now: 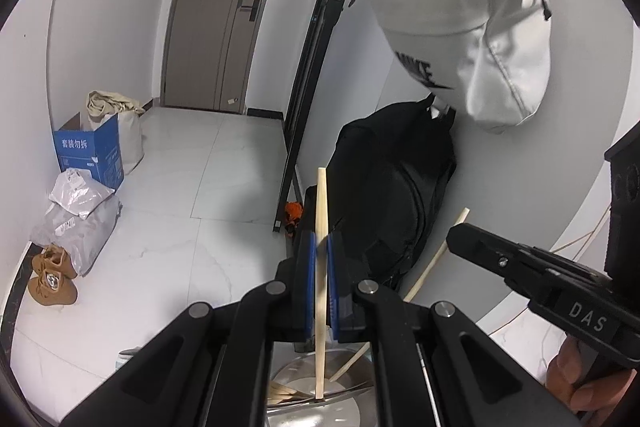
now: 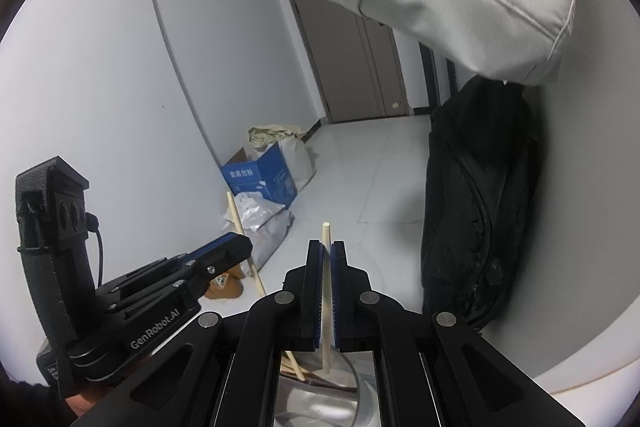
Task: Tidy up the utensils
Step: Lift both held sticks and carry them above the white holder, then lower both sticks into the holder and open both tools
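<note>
Each tool (image 1: 322, 247) (image 2: 327, 255) pinching upright chopstick (image 1: 321, 211) (image 2: 326, 239)

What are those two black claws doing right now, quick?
Left gripper: closed on a pale wooden chopstick, standing upright.
Right gripper: closed on another pale wooden chopstick, also upright.

A chopstick (image 1: 321, 267) stands upright between the fingers of the left gripper (image 1: 322, 247), its lower end in the metal bowl (image 1: 296, 375) below. To its right, the right gripper (image 2: 327, 255) pinches a second chopstick (image 2: 327, 291) over the same bowl. A backpack (image 1: 392, 195) leans against the wall behind, under a hanging bag (image 1: 468, 27).
</note>
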A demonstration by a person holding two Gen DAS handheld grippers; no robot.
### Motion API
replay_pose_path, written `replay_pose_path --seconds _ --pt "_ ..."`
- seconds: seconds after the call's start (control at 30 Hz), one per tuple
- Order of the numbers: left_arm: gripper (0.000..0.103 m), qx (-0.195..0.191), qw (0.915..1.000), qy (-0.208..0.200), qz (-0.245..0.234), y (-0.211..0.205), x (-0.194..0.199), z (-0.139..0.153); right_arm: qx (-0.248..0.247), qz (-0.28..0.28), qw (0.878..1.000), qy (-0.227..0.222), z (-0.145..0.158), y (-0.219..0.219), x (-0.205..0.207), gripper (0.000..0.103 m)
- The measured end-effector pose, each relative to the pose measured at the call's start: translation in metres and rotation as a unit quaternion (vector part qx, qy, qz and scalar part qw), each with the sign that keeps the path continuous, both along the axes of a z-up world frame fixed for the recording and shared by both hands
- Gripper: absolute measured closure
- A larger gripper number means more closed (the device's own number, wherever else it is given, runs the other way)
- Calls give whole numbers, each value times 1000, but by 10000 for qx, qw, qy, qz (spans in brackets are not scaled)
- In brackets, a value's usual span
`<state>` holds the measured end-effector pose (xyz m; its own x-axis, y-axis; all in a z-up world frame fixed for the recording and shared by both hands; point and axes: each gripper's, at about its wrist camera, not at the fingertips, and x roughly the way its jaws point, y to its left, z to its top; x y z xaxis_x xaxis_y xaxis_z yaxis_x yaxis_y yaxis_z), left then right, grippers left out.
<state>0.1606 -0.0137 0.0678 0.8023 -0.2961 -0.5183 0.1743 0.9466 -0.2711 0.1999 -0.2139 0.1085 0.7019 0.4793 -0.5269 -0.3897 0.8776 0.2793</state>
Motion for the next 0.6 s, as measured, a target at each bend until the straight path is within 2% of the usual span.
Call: replay_pose_path --seconds 0.4,0.6 --pt "101 -5 10000 -41 81 2 12 -1 -181 90 9998 45 -6 10 5 100" --pt "101 20 10000 -23 40 2 6 -17 -301 155 9993 127 -13 18 11 100"
